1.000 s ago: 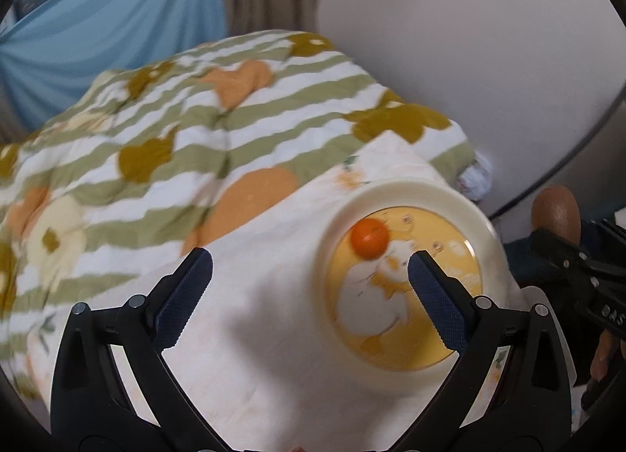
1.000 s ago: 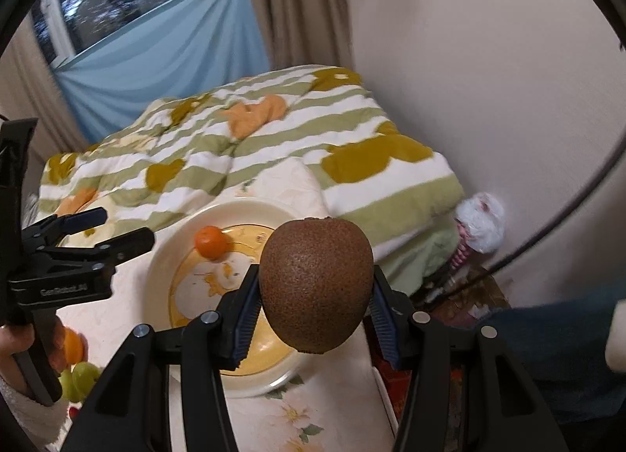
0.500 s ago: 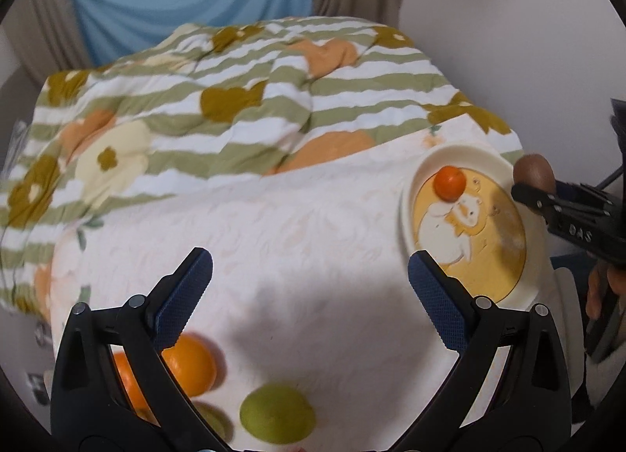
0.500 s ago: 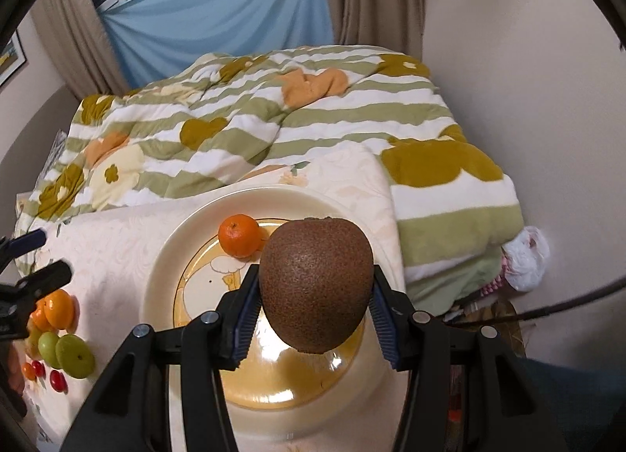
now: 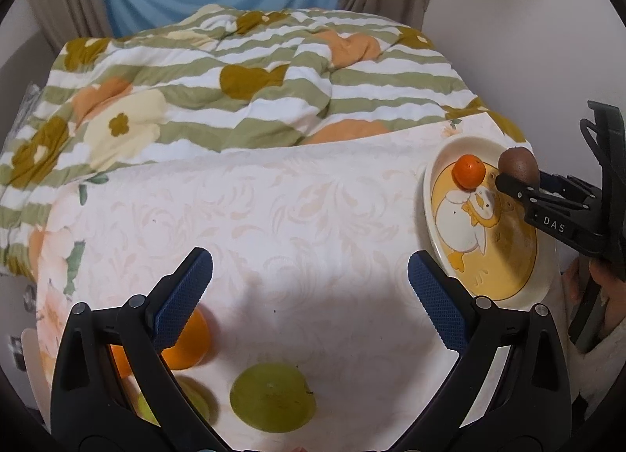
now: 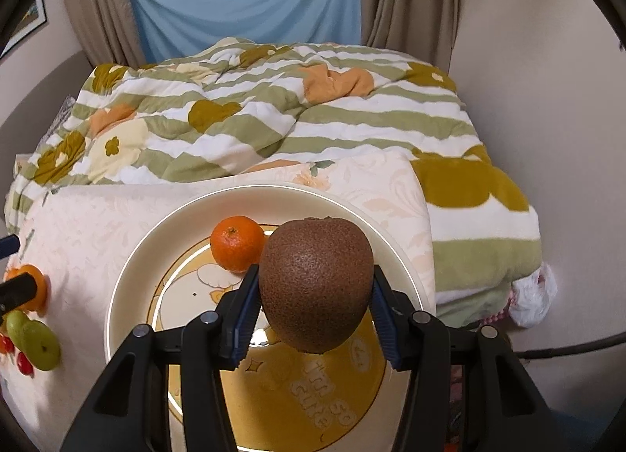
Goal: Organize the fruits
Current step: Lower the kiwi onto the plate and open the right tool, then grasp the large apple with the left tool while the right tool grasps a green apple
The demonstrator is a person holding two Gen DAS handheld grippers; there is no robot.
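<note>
A brown kiwi (image 6: 317, 287) sits between the blue pads of my right gripper (image 6: 315, 276), which is shut on it just above the cream plate (image 6: 129, 264) with a yellow duck picture. A small mandarin (image 6: 236, 242) lies on the plate's far side, just left of the kiwi. The left wrist view shows the same plate (image 5: 430, 193), mandarin (image 5: 468, 171) and kiwi (image 5: 518, 164) at the right. My left gripper (image 5: 309, 260) stands open over the white tablecloth, nothing between its fingers. Below it lie an orange (image 5: 191, 346) and a green fruit (image 5: 272, 401).
A striped, flowered quilt (image 5: 254, 99) covers the bed behind the table. More loose fruit, green (image 6: 41, 344) and small red (image 6: 23, 362), lies at the table's left end. A wall and a dark cable (image 6: 567, 346) are to the right. A hand (image 5: 610, 295) holds the right gripper.
My left gripper has swung left, away from the plate, to above the loose orange and green fruit. The right gripper has come down over the plate, still holding the kiwi.
</note>
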